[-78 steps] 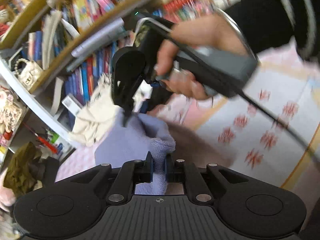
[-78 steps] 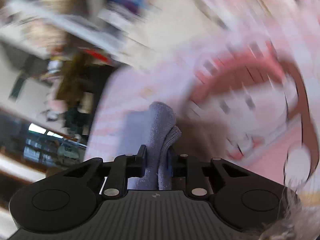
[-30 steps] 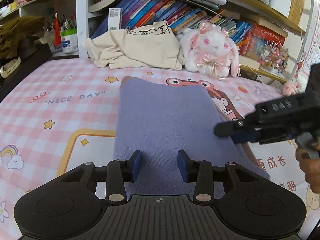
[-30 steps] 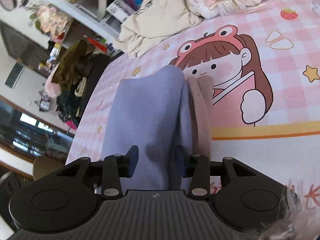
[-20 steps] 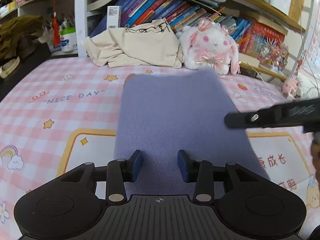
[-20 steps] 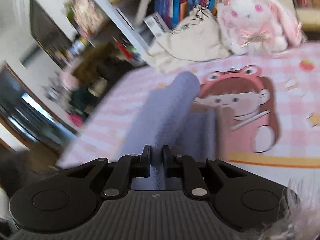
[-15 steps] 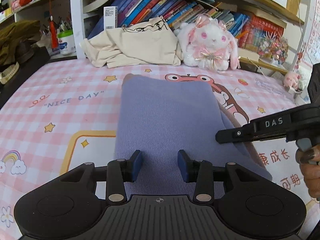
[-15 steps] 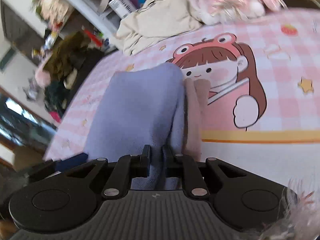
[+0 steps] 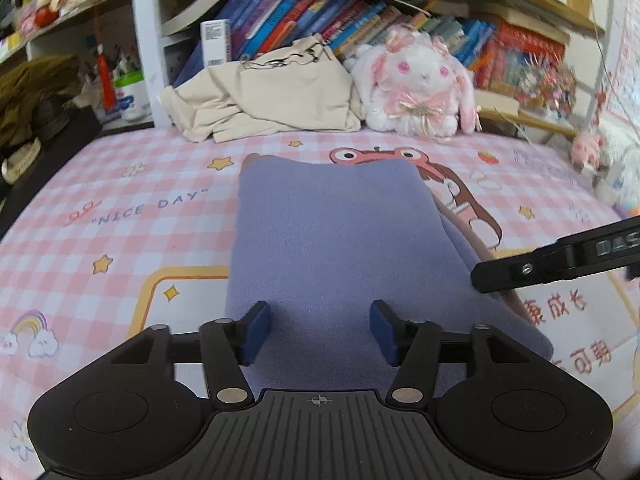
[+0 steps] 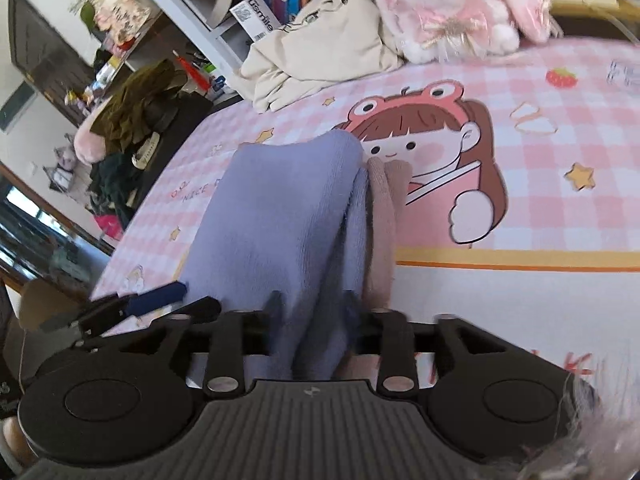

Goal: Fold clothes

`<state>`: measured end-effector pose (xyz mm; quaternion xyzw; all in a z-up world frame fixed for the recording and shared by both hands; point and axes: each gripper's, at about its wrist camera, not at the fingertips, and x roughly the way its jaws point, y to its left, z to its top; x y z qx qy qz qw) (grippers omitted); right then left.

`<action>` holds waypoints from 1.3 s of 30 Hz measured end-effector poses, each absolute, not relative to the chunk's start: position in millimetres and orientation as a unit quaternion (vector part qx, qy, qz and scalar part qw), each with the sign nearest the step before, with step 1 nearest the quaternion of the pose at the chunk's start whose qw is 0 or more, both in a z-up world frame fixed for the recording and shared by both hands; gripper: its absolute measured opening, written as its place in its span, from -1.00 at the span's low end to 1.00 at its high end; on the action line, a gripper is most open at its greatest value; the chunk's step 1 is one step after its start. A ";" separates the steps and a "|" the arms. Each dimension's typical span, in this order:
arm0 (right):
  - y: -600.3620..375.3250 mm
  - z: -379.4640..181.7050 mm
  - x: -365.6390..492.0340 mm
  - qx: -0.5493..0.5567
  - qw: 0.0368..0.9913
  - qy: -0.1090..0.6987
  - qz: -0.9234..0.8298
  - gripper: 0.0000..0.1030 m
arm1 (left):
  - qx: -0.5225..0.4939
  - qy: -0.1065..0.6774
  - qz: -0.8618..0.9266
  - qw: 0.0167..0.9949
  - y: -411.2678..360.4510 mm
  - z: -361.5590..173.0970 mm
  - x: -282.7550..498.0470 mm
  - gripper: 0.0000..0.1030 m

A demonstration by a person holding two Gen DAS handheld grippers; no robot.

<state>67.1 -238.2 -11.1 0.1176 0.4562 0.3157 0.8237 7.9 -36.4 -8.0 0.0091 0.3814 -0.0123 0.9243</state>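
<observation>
Nearest, the left gripper (image 9: 319,332) hangs with its blue pads spread wide, released, over the near end of the folded lavender garment (image 9: 332,248). The right gripper (image 10: 311,307) straddles that garment's right edge; its fingertips are motion-blurred, so whether they pinch the cloth cannot be told. The garment lies lengthwise on the pink checked sheet (image 9: 120,240), a brownish layer (image 10: 382,216) peeking from beneath it. Beyond, a cream cloth heap (image 9: 276,92) and plush rabbit (image 9: 420,88) sit against the bookshelf (image 9: 320,16).
</observation>
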 end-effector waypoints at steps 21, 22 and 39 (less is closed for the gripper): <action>-246.2 -9.3 31.6 0.116 0.848 0.483 0.184 0.89 | -0.046 0.406 0.013 0.913 18.0 12.4 0.9 0.76; -244.2 -10.0 31.9 0.121 0.847 0.486 0.180 0.89 | -0.061 0.414 0.005 0.908 23.8 10.7 3.5 0.76; -244.0 -33.3 43.7 0.260 0.800 0.518 0.156 0.52 | -0.238 0.481 -0.102 0.838 69.0 -20.8 41.3 0.67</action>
